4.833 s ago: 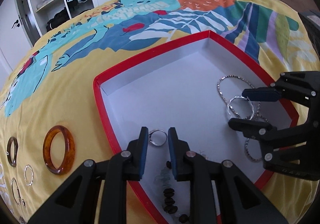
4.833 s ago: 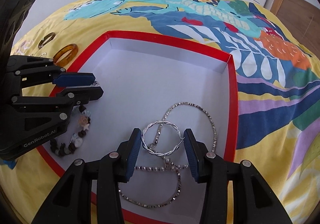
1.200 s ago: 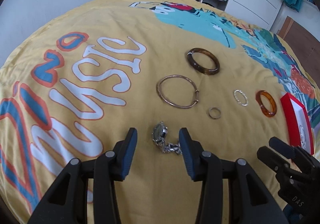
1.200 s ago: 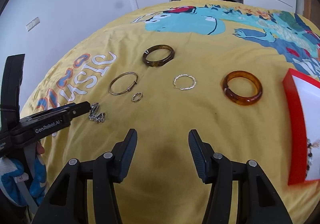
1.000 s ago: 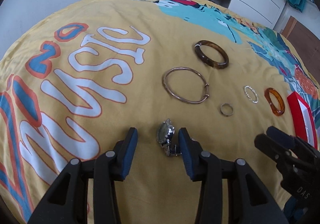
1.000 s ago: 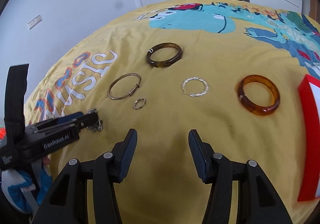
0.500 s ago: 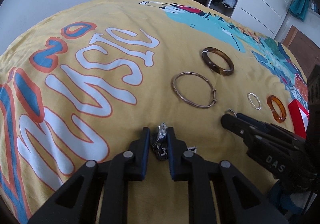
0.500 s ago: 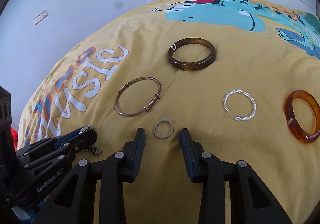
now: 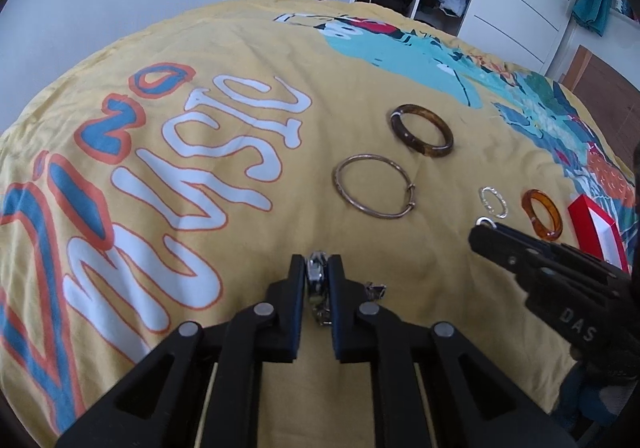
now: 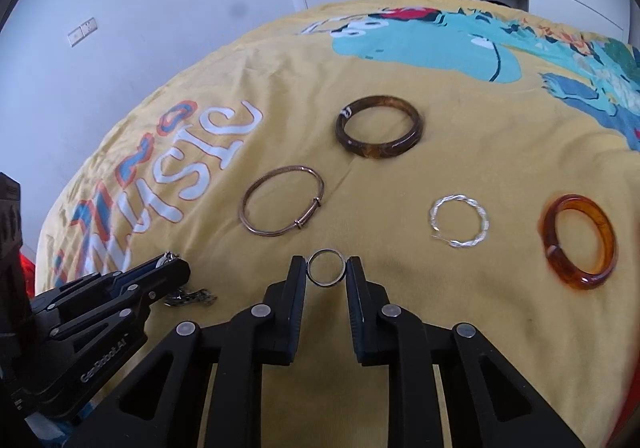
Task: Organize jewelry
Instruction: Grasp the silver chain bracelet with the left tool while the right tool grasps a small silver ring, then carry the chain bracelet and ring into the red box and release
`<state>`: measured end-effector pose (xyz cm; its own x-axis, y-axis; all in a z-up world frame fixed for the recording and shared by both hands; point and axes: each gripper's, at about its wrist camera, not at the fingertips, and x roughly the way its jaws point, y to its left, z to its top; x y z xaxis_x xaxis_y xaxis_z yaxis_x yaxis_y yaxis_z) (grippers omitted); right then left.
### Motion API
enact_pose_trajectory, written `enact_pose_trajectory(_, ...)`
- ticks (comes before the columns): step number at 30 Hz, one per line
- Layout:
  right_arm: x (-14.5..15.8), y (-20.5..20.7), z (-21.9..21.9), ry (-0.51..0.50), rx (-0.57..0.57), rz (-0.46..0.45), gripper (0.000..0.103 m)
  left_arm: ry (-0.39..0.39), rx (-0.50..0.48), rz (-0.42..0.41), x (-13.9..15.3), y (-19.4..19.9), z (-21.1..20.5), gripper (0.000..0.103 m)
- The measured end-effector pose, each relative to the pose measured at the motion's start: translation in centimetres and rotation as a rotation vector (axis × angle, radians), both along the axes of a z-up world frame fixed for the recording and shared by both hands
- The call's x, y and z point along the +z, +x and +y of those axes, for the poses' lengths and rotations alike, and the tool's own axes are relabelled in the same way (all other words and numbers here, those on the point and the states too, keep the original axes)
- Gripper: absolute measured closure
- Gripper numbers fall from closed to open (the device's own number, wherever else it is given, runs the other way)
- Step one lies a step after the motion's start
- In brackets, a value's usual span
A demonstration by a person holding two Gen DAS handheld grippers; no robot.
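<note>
Silver watch (image 9: 317, 275) sitting clenched in left claw (image 9: 317, 280), low on bed (image 9: 248, 48), band trailing underneath. Right claw (image 10: 326, 268) pinching small ring (image 10: 326, 268) edge to edge, likely readying lift toward red box (image 9: 596, 226). Box mostly getting cut off at frame edge; watch face hard to make out.

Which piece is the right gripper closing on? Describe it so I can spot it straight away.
On the yellow bedspread, below the thin copper bangle and left of the twisted silver ring, the small plain silver ring sits between the right gripper fingers. It is the smallest loop there, smooth and untwisted.
</note>
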<state>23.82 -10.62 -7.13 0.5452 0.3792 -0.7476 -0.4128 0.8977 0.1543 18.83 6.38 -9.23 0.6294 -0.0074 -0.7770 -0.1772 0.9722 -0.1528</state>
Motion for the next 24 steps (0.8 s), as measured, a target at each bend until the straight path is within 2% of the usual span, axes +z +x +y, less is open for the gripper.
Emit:
enact_pose_trajectory(5, 3.2, -2.2, -2.7, 0.036, -0.038, -0.040, 0.083, 0.009, -0.024, -0.030, 2.6, -1.2, -1.6, 0.093)
enact_pose_trajectory(11, 6.4, -5.0, -8.1, 0.056, -0.111, -0.088, 0.083, -0.014, -0.080, -0.066, 5.7, -2.2, -5.1, 0.094)
enact_pose_trajectory(18, 8.1, -7.4, -17.4, 0.054, -0.252, -0.119, 0.083, -0.045, -0.235, -0.097, 8.6, -1.8, -12.7, 0.094)
enact_pose_trajectory(24, 7.8, -7.5, -24.9, 0.008, -0.366, -0.119, 0.083, -0.096, -0.399, -0.088, 9.3, -0.3, -20.9, 0.094)
